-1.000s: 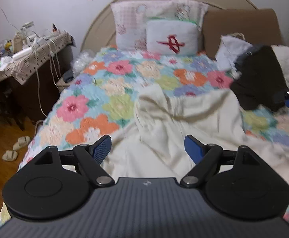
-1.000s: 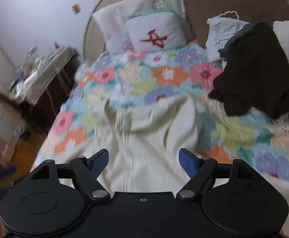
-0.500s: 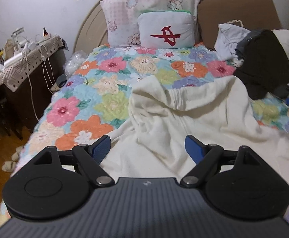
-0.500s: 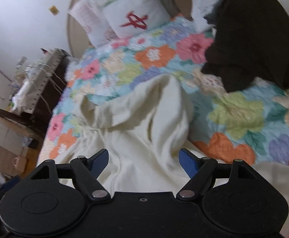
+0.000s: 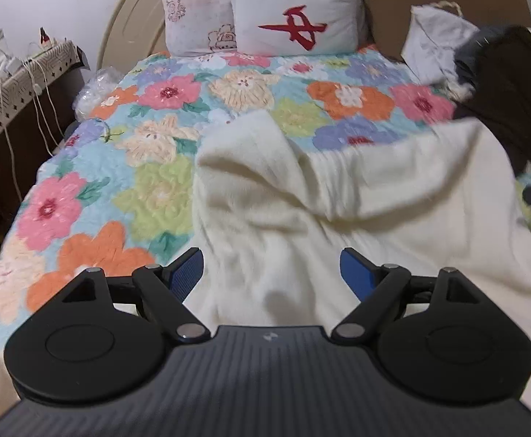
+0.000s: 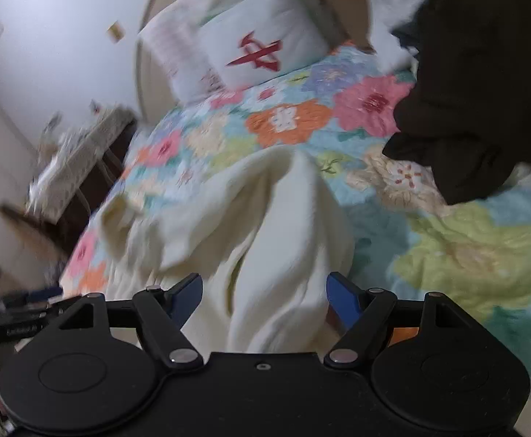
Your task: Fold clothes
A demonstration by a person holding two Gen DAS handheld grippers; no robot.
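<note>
you're hovering both tongs wide, nothing in them | cream garment (image 5: 338, 211) is lying dead ahead of left tongs (image 5: 272, 273), stretching off rightward | right tongs (image 6: 264, 293) are sitting over its right edge

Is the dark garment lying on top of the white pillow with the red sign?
No, the dark garment lies at the bed's right side, apart from the pillow.

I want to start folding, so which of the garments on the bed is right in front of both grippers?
The cream garment, crumpled on the floral quilt. The dark garment lies farther off, by the headboard.
</note>
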